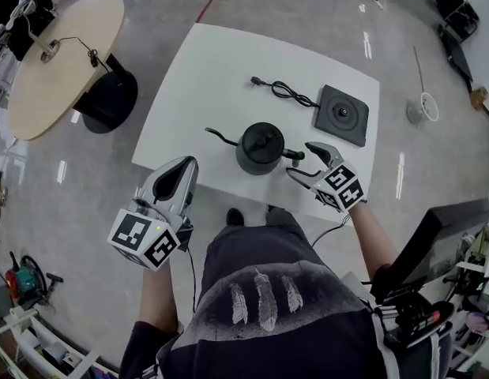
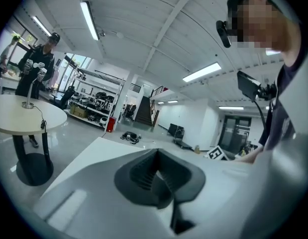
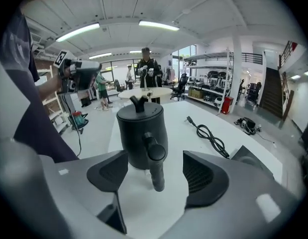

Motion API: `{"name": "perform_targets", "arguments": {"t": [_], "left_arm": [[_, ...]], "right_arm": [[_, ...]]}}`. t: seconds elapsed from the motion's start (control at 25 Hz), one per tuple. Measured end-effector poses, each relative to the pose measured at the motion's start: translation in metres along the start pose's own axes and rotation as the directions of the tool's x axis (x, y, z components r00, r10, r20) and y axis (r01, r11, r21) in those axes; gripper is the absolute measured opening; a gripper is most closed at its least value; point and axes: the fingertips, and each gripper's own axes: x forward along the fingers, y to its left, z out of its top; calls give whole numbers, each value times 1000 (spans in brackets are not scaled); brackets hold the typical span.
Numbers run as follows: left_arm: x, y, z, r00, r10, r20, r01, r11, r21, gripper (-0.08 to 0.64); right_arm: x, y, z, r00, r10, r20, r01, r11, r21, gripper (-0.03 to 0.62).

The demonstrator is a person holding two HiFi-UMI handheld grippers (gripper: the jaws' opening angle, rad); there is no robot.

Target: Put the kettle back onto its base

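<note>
Looks like a large open lab or workshop hall. Told by the glossy grey floor (image 1: 173,6), the white ceiling with strip lights (image 2: 89,19), metal shelves (image 2: 94,106) stacked with gear, a staircase (image 2: 144,111) and cable bundles (image 2: 130,137) left on the floor. Also a white table (image 1: 228,77), a round table (image 1: 62,61) and people (image 3: 149,71) standing about.

Ahead of the grey right gripper (image 3: 156,176), a black kettle (image 3: 141,133) is standing on a white table (image 1: 205,77); the base (image 1: 343,115) beyond is looking charcoal, perhaps.
</note>
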Motion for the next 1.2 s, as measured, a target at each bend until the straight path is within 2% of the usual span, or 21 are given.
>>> {"name": "perform_targets", "arguments": {"t": [0.16, 0.24, 0.28, 0.48, 0.64, 0.76, 0.8, 0.88, 1.2], "left_arm": [[4, 8, 2, 1000, 28, -14, -28, 1000, -1, 0], [9, 10, 3, 999, 44, -16, -44, 999, -5, 0], [12, 9, 2, 999, 50, -17, -50, 999, -7, 0], [29, -2, -4, 997, 62, -34, -63, 998, -14, 0], [20, 15, -4, 995, 99, -28, -100, 995, -15, 0], [13, 22, -6, 992, 123, -28, -124, 992, -19, 0], [11, 23, -7, 991, 128, -29, -129, 991, -20, 0], [8, 25, -8, 991, 134, -31, -135, 991, -25, 0], [12, 27, -11, 991, 127, -49, -128, 991, -23, 0]], "right_arm": [[23, -1, -3, 999, 33, -32, -35, 997, -62, 331], [29, -4, -1, 999, 49, -18, -50, 994, -95, 275], [32, -5, -2, 998, 56, -19, -58, 993, -105, 273], [33, -10, -17, 992, 116, -40, -120, 987, -107, 259], [48, -2, -12, 986, 163, -30, -166, 980, -114, 252], [50, 8, -13, 978, 205, -39, -208, 968, -142, 195], [50, 11, -14, 977, 207, -51, -213, 963, -164, 123], [49, 14, -16, 979, 190, -72, -201, 957, -210, 75], [51, 9, -16, 982, 173, -71, -185, 961, -207, 83]]}}
